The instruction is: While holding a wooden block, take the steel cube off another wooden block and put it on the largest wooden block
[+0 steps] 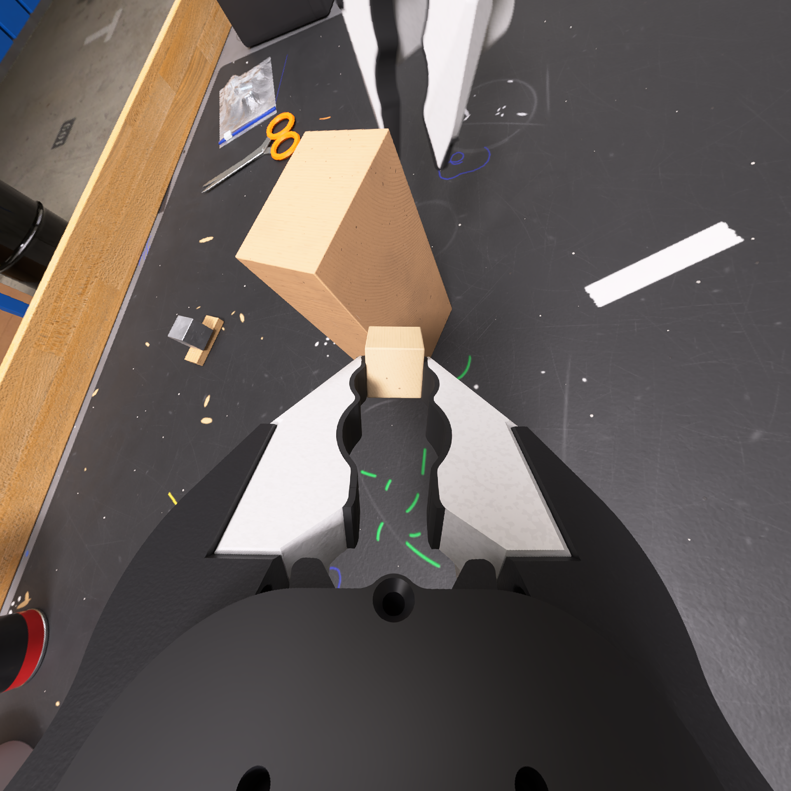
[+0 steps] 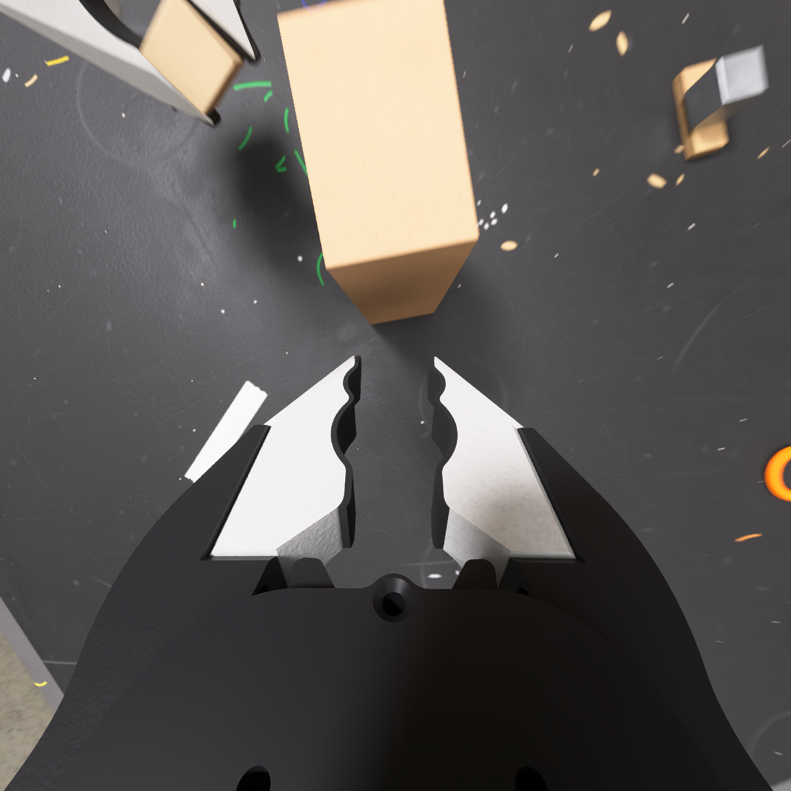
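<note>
A dark, scuffed desk (image 1: 642, 428) seen from above through two gripper cameras. Going left to right in the left wrist view: a wooden edge strip runs along the far left. Near it sits the steel cube (image 1: 188, 330), a small grey metal block resting on a thin flat wooden block (image 1: 206, 342), both well apart from the grippers. Farther back lie orange-handled scissors (image 1: 265, 147) and a clear plastic bag (image 1: 247, 99). In the centre stands the largest wooden block (image 1: 342, 239), tall and upright, its flat top free. Just in front of it, the left gripper (image 1: 394, 364) is clamped on a small pale wooden cube (image 1: 394, 361), pinched between the fingertips. At right lies a strip of white tape (image 1: 663, 263).

In the right wrist view, the right gripper (image 2: 397, 364) hovers with its jaws parted and nothing between them, near the tall block's base.

The steel cube is probably dense, rigid and smooth, so it could slip; gripping two opposite flat sides squarely, above the thin block beneath, seems safest.
</note>
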Controlling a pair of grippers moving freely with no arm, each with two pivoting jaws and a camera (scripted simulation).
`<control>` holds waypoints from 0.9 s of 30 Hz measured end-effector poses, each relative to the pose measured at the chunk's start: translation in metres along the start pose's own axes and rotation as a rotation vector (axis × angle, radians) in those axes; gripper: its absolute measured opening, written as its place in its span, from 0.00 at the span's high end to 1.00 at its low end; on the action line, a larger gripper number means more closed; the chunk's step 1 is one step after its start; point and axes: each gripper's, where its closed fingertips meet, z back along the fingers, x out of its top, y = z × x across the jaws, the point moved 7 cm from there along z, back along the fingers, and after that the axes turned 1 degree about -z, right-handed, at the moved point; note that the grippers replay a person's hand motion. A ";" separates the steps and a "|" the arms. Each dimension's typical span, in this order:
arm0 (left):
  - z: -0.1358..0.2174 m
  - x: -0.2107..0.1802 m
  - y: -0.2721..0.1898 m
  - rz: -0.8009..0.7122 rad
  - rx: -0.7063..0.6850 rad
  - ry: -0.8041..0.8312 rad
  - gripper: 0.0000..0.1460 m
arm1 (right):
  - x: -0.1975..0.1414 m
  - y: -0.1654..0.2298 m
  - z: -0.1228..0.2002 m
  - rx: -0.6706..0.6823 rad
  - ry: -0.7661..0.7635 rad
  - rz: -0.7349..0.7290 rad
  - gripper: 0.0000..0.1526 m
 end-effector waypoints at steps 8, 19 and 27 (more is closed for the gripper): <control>-0.001 0.000 -0.002 -0.004 -0.001 0.010 0.83 | -0.036 0.000 -0.004 0.003 0.020 -0.097 0.89; 0.003 -0.008 0.009 -0.008 0.032 0.049 0.83 | 0.077 -0.076 0.006 -0.207 -0.100 0.138 0.75; 0.035 -0.030 0.053 0.055 0.198 0.109 0.83 | 0.139 -0.171 -0.094 -0.210 0.119 0.322 0.70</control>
